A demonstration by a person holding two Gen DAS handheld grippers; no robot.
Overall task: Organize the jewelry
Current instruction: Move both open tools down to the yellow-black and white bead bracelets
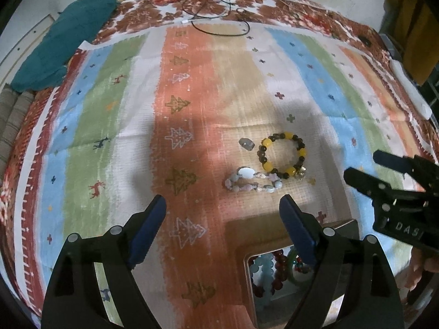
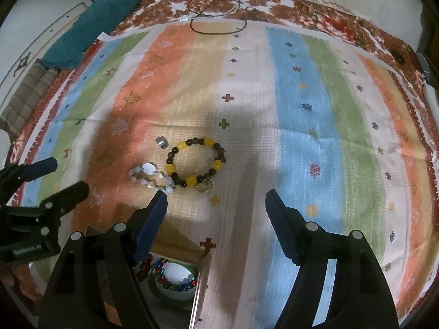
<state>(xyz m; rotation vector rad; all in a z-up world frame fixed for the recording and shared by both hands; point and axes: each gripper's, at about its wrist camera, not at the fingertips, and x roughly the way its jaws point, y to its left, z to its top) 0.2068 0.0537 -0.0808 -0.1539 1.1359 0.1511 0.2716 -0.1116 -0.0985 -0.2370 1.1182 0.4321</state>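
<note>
Both grippers stand wide open and hold nothing. The pale bead bracelet (image 1: pixel 251 182) lies flattened on the striped cloth (image 1: pixel 115 87), long axis crosswise, just ahead of the left gripper (image 1: pixel 222 208) and nearest it; the yellow-and-dark bracelet (image 2: pixel 196 161) sits beyond, ahead-left of the right gripper (image 2: pixel 216 205), with the box (image 1: pixel 248 274) at the cloth's near edge

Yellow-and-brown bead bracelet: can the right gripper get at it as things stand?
Probably yes: the bracelet lies uncovered on the cloth just ahead of the open, empty right gripper, nothing between.
</note>
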